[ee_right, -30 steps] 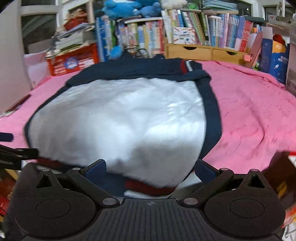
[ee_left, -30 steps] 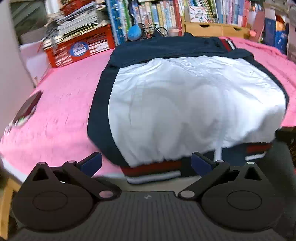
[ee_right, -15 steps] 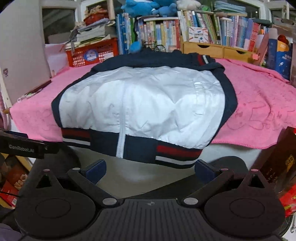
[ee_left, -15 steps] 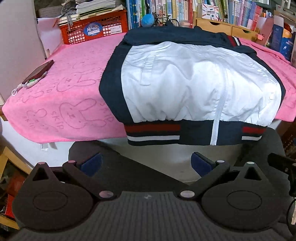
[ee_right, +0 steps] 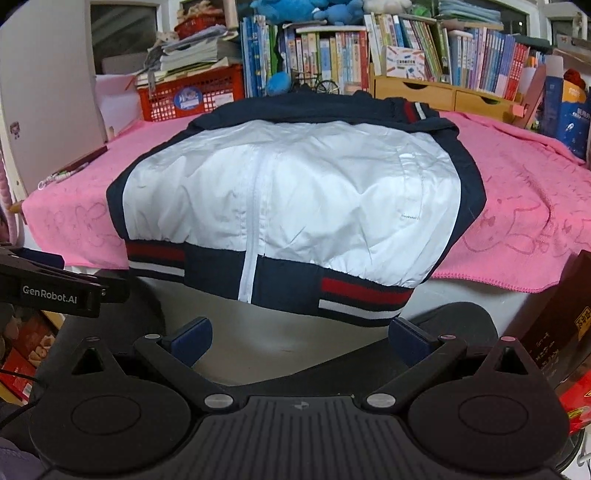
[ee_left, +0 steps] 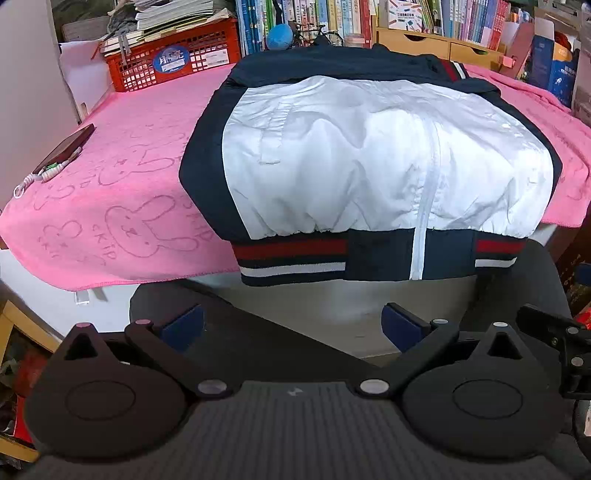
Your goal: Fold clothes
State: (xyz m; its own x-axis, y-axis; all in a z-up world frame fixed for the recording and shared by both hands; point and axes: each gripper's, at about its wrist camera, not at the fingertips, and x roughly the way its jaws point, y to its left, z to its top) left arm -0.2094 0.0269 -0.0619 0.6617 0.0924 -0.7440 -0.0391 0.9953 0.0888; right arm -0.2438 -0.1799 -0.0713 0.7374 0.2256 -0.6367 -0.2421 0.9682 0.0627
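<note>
Jacket (ee_left: 369, 166), navy with a white front panel and a white zipper, fills my left wrist view; it lies folded on the pink towel (ee_left: 122, 177) that covers the table, and its red, white and navy striped hem (ee_left: 291, 254) hangs just over the near edge. My left gripper (ee_left: 293, 325) sits below that edge with its jaws spread wide and nothing between them, well clear of the fabric. A dark phone (ee_left: 64, 149) with a white cord rests on the towel's left side. Behind the jacket I see a red crate (ee_left: 173, 61) stacked with papers, a blue ball (ee_left: 279, 36) and a row of books (ee_left: 332, 18). A piece of the other gripper shows at the right edge.

From my right wrist view, the same jacket (ee_right: 295, 199) lies in the middle of the pink towel (ee_right: 524, 221), hem (ee_right: 365, 291) drooping over the table edge toward me. My right gripper (ee_right: 301, 338) hangs just beneath the hem, jaws released and empty, not touching the cloth. A wooden drawer unit (ee_right: 443, 94) stands behind the jacket on the right, under the books (ee_right: 480, 48), and blue plush toys (ee_right: 295, 9) sit on top of the shelf.
</note>
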